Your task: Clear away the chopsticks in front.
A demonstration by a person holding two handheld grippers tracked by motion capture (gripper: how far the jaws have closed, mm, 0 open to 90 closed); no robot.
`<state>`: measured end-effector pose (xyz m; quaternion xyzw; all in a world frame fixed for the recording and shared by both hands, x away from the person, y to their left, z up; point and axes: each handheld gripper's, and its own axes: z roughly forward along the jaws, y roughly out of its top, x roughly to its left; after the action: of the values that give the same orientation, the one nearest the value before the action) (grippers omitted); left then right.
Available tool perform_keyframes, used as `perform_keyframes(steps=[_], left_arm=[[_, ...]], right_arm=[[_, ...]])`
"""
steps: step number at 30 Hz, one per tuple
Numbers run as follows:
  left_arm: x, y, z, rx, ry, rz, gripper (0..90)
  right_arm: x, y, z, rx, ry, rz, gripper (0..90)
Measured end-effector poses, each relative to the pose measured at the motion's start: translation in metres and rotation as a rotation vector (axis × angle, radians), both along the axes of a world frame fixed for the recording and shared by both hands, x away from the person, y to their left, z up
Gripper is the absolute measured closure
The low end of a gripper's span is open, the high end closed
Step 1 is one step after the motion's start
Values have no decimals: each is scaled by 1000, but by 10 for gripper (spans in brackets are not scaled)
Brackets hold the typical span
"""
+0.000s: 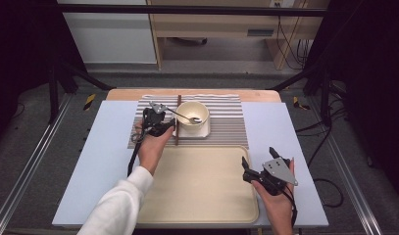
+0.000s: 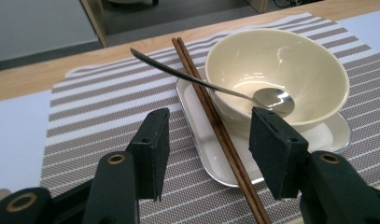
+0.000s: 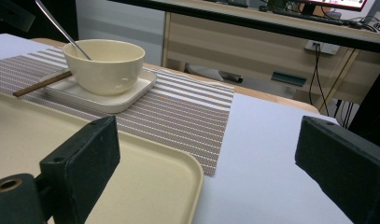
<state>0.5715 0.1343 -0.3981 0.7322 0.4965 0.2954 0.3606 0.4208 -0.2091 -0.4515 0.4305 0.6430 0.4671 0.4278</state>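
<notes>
A cream bowl (image 1: 192, 115) (image 2: 276, 70) (image 3: 103, 65) stands on a small white plate (image 1: 192, 132) (image 2: 197, 135) on a striped placemat (image 1: 226, 122). A metal spoon (image 1: 185, 116) (image 2: 201, 81) rests in the bowl, its handle sticking out to the left. Brown chopsticks (image 1: 178, 122) (image 2: 215, 126) lie across the plate's left edge. My left gripper (image 1: 170, 126) (image 2: 206, 149) is low over the mat, open, with the chopsticks between its jaws and nearer the right one, untouched. My right gripper (image 1: 259, 155) (image 3: 206, 154) hovers open at the tray's right edge, holding nothing.
A large beige tray (image 1: 202, 181) (image 3: 145, 182) lies in front of the placemat on the pale blue table cover (image 1: 104, 147). A wooden strip runs along the table's far edge. Dark frame posts and cables stand to both sides.
</notes>
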Motion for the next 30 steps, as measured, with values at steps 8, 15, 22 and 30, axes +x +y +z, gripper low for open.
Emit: perform_keyframes(steps=[8, 15, 22, 30], left_arm=[[3, 4, 17, -5, -25, 16, 472], [12, 9, 2, -49, 55, 36, 512], [21, 6, -13, -60, 106, 20, 582], [27, 4, -26, -78, 151, 3, 641]], right_arm=[[0, 1, 0, -2, -2, 6, 66], [0, 1, 0, -3, 4, 0, 63], [1, 2, -1, -7, 4, 4, 63], [1, 2, -1, -9, 9, 5, 63]])
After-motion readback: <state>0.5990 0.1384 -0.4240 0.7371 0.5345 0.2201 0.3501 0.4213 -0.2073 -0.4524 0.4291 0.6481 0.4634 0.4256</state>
